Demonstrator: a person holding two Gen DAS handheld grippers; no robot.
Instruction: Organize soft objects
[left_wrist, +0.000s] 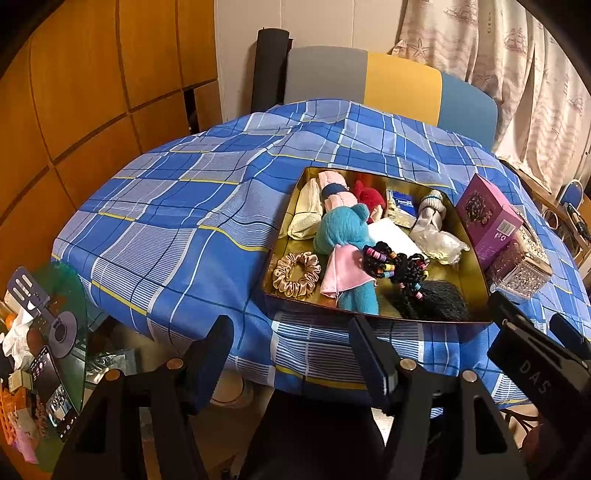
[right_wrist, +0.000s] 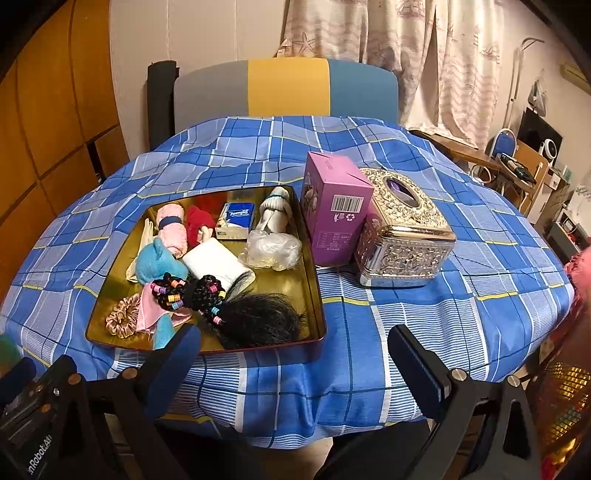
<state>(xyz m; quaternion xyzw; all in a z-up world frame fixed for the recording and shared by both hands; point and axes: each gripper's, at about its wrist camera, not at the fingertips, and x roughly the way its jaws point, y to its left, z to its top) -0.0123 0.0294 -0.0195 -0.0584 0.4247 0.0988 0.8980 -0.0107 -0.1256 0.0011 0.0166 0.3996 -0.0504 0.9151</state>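
Left gripper (left_wrist: 291, 354): jaws spread wide, nothing between them, held off the near edge of the counter (left_wrist: 166, 221), which is covered with a blue plaid cloth. Right gripper (right_wrist: 295, 354): jaws likewise spread and empty, also short of the near edge. Beyond both, on the cloth, lies a shallow gold tray (right_wrist: 314, 295) holding the soft objects, apart from either pair of jaws; it sits ahead and right of the left jaws, ahead and left of the right jaws. Nearest in the tray: a champagne satin scrunchie (right_wrist: 120, 319), a black hairpiece (right_wrist: 255, 321) with a cluster of coloured hair ties (right_wrist: 173, 291), and a teal plush toy (left_wrist: 341, 229) with a pink cloth on it. Farther back: a pink rolled towel (right_wrist: 171, 229), a red plush item (right_wrist: 197, 221), a white folded cloth (right_wrist: 216, 262), a crumpled clear plastic bag (right_wrist: 273, 251), a pale rolled sock (right_wrist: 275, 214), and a tissue pack (right_wrist: 236, 218) reading "Tempo". Right of the tray stands a purple carton (right_wrist: 340, 214) with barcode and recycling marks, touching an ornate silver tissue box (right_wrist: 406, 236). Lettering "DAS" shows on the right gripper's body in the left view; "nRobot" on the left gripper's in the right view.
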